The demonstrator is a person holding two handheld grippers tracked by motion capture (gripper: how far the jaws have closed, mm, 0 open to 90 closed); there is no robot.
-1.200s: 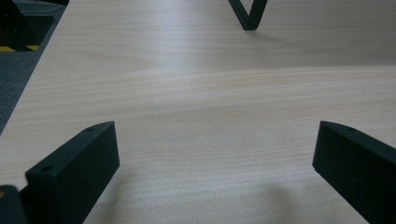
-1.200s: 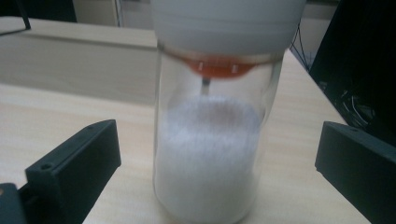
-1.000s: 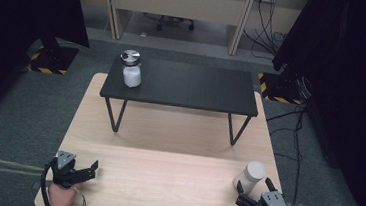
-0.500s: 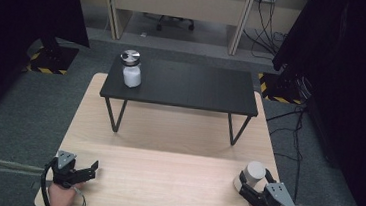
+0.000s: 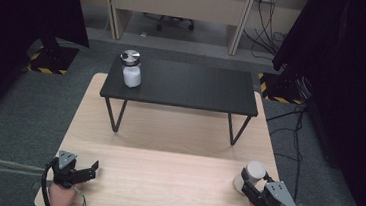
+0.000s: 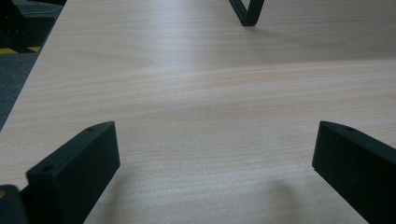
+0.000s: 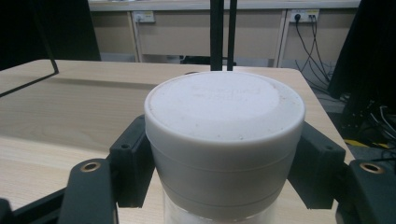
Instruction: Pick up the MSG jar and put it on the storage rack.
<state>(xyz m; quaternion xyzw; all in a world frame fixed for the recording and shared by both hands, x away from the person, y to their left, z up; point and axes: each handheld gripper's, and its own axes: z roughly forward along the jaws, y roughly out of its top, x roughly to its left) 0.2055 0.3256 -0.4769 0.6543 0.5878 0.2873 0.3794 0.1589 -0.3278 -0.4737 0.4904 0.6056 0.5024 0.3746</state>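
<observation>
White, matte plastic caps the round jar (image 7: 224, 140) your right gripper (image 5: 254, 185) has just closed on, near right. Your left gripper (image 5: 87, 169) sits wide open, empty, above the pale woodgrain table (image 5: 164, 181).

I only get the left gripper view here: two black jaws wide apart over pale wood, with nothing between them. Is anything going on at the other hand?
Observer: Yes. The right gripper has just been closing its jaws on a white round plastic jar with a white lid. Its pads now press the jar's sides.
Operator: Where does that jar stand?
Observer: On the light wooden table, near its right front corner, by the person's side.
Operator: Is there anything else out there?
Observer: A second white jar with a silver metal lid stands at the left end of a low black table, which sits on the wooden one.
</observation>
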